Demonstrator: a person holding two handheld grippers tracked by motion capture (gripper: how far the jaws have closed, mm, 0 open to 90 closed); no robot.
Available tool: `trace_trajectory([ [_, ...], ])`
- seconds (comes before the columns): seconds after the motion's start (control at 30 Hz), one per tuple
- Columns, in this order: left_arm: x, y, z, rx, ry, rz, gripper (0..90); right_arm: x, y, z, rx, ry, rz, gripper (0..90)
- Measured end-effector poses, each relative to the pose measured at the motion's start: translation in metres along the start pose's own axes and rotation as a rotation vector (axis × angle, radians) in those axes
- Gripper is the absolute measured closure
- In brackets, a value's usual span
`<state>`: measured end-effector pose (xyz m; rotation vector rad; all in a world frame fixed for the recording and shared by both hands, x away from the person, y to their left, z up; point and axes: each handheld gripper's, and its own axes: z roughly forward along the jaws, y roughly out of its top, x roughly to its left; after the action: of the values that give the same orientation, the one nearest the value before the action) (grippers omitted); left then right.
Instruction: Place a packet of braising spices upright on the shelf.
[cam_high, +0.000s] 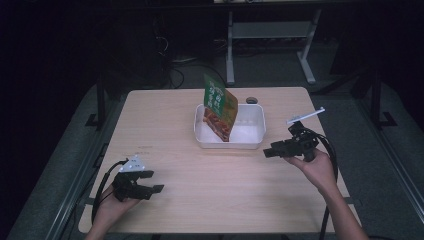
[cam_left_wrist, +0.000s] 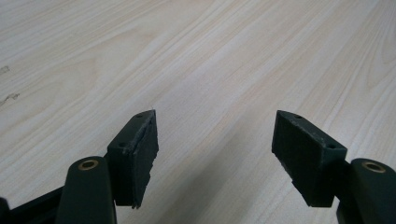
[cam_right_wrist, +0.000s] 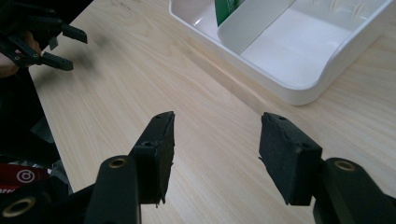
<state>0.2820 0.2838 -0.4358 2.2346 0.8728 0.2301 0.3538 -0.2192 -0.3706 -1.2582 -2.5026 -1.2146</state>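
Both jaws gape empty: left gripper at seven o'clock, right gripper at three. The snack packet leans in the white bin at twelve; a nudge could topple it

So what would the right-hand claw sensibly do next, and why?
Probably ease forward toward the white tray. The right gripper is open and holds nothing, the tray lies just ahead of it, and the green packet stands leaning in the tray's left compartment.
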Motion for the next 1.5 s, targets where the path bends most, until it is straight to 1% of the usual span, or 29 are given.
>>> trace_trajectory([
  [0.4, 0.0, 0.0, -0.001, -0.004, 0.004, 0.003, 30.9, -0.003, -0.019, 0.005, 0.008, 0.007, 0.015, 44.5],
  [0.5, 0.0, 0.0, -0.001, -0.005, 0.004, 0.002, 30.7, -0.003, -0.022, 0.007, 0.015, 0.002, 0.016, 44.2],
  [0.53, 0.0, 0.0, -0.001, -0.005, 0.005, 0.002, 30.7, -0.004, -0.026, 0.009, 0.015, 0.008, 0.023, 44.2],
  [0.63, 0.0, 0.0, -0.001, -0.006, 0.007, 0.003, 30.6, -0.006, -0.032, 0.011, 0.02, 0.011, 0.031, 43.7],
  [1.23, -0.001, 0.0, 0.001, -0.006, 0.008, 0.005, 29.7, -0.01, -0.063, 0.013, 0.007, 0.017, 0.057, 42.5],
  [1.27, -0.001, 0.0, 0.001, -0.005, 0.01, 0.007, 29.7, -0.011, -0.067, 0.013, 0.006, 0.017, 0.059, 42.3],
  [1.4, -0.002, 0.0, 0.001, -0.005, 0.01, 0.006, 29.5, -0.011, -0.073, 0.014, 0.005, 0.018, 0.063, 42.2],
  [1.5, -0.002, 0.0, 0.001, -0.001, 0.01, 0.009, 29.5, -0.012, -0.081, 0.015, 0.005, 0.021, 0.07, 41.8],
])
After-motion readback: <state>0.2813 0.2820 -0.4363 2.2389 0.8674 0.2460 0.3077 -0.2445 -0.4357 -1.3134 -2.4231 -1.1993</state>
